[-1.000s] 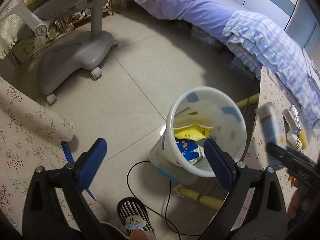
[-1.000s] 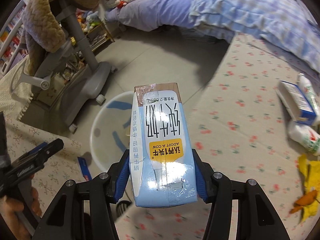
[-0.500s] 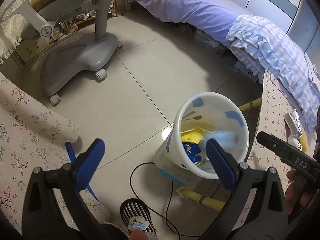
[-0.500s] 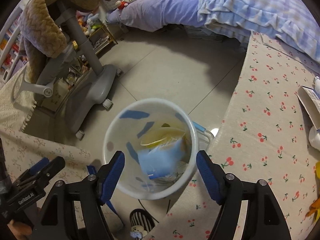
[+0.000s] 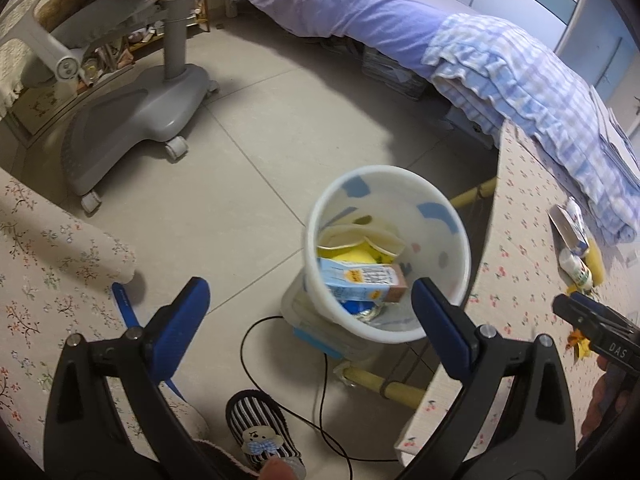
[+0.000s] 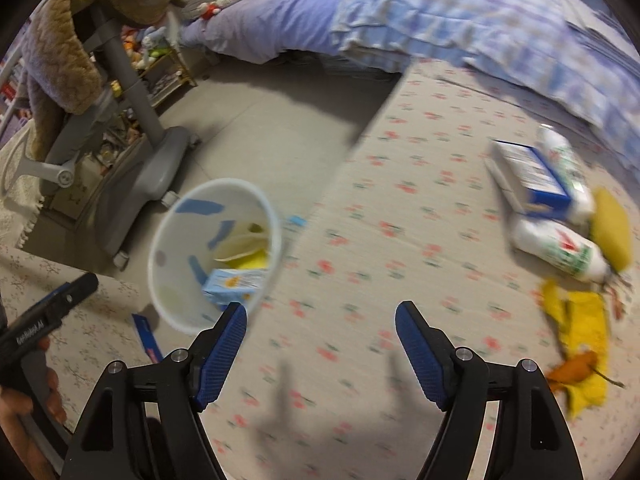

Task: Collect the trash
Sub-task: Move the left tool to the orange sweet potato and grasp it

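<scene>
Right gripper (image 6: 320,344) tilted down over tablecloth (image 6: 360,240); jaws just opened — empty | left gripper (image 5: 308,312) agape over bin (image 5: 440,248)

We counted one white bin (image 5: 448,276), one milk carton (image 5: 362,281) inside it, two white bottles (image 6: 560,250), one blue-and-white box (image 6: 532,176) and one striped slipper (image 5: 260,432).

cherry-print table (image 6: 360,264), cartons (image 6: 532,176), yellow wrapper (image 6: 584,332)
</scene>
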{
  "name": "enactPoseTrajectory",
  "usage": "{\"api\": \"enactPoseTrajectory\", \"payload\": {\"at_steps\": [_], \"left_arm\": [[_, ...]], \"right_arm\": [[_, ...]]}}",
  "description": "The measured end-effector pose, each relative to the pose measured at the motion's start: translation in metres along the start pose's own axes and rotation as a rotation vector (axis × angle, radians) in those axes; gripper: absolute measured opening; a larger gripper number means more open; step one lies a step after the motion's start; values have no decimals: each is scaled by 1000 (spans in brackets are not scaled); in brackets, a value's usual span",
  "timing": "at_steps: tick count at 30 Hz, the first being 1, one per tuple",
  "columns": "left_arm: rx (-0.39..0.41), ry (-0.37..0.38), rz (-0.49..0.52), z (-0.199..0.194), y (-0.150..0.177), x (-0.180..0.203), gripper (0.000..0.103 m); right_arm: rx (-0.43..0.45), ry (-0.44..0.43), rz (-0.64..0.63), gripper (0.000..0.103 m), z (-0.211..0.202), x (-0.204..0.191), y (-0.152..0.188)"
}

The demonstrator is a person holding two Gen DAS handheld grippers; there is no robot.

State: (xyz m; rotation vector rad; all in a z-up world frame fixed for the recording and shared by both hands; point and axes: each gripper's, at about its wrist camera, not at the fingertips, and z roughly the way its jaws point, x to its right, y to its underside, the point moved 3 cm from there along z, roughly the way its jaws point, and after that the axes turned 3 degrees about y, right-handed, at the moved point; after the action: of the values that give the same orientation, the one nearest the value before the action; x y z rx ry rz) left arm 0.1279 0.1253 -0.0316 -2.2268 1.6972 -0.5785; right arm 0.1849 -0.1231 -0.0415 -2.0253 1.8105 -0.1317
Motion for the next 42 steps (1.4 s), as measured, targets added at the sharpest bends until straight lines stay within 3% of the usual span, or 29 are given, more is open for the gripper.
{"api": "enactPoseTrajectory", "payload": {"at_steps": [8, 16, 31, 42], "left_arm": [[2, 52, 71, 0, 7, 44, 100], [-31, 139, 213, 8, 25, 117, 100], [-72, 272, 525, 25, 77, 281, 100], [-103, 383, 669, 40, 112, 352, 99]], "right_arm": [[1, 128, 69, 79, -36, 87, 25], [1, 141, 251, 79, -54, 176, 49], [42, 214, 344, 79, -90, 266, 87], [8, 255, 380, 79, -92, 308, 118]]}}
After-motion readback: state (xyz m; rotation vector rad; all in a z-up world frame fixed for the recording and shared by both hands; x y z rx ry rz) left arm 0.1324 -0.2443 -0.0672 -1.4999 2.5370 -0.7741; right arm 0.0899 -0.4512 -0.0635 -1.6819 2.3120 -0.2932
